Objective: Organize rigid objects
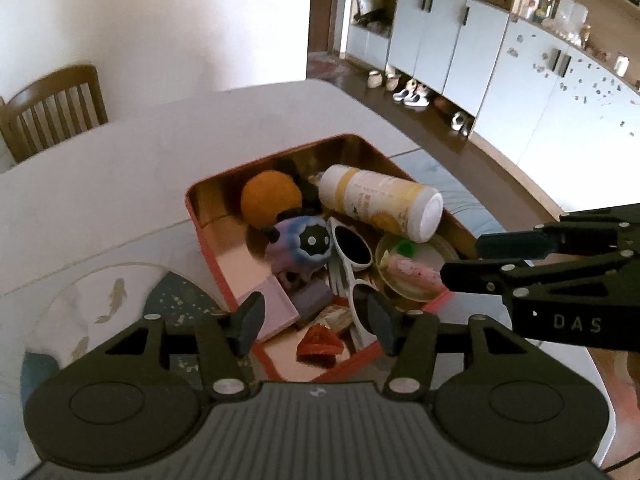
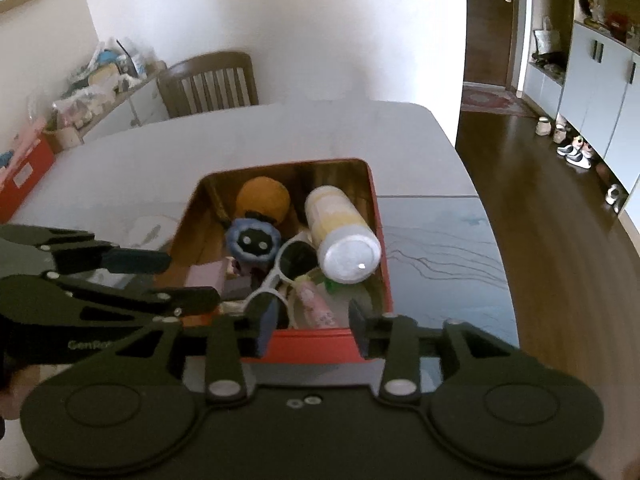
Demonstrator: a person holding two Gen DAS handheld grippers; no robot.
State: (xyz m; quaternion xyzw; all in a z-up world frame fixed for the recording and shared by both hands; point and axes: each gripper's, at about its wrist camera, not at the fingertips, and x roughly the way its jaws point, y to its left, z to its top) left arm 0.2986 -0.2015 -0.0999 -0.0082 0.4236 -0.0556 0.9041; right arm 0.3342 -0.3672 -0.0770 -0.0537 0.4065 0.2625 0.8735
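Observation:
A red tin box (image 1: 208, 240) (image 2: 380, 248) stands on the table, full of objects. In it lie a white and yellow bottle (image 1: 380, 200) (image 2: 340, 232), an orange ball (image 1: 270, 198) (image 2: 262, 198), a blue-purple toy (image 1: 300, 246) (image 2: 250, 242), white sunglasses (image 1: 352, 256) (image 2: 296, 264), a pink block (image 1: 268, 304) and a round lid with a pink tube (image 1: 412, 272). My left gripper (image 1: 316, 320) is open and empty above the box's near edge. My right gripper (image 2: 312, 322) is open and empty over the box's near wall. Each gripper shows in the other's view.
The white table (image 1: 120, 168) has a patterned mat (image 1: 180, 300) under the box. A wooden chair (image 1: 52, 108) (image 2: 212, 84) stands at the far side. A red carton (image 2: 24, 172) and cluttered shelf lie far left. Cabinets (image 1: 460, 40) and shoes line the right wall.

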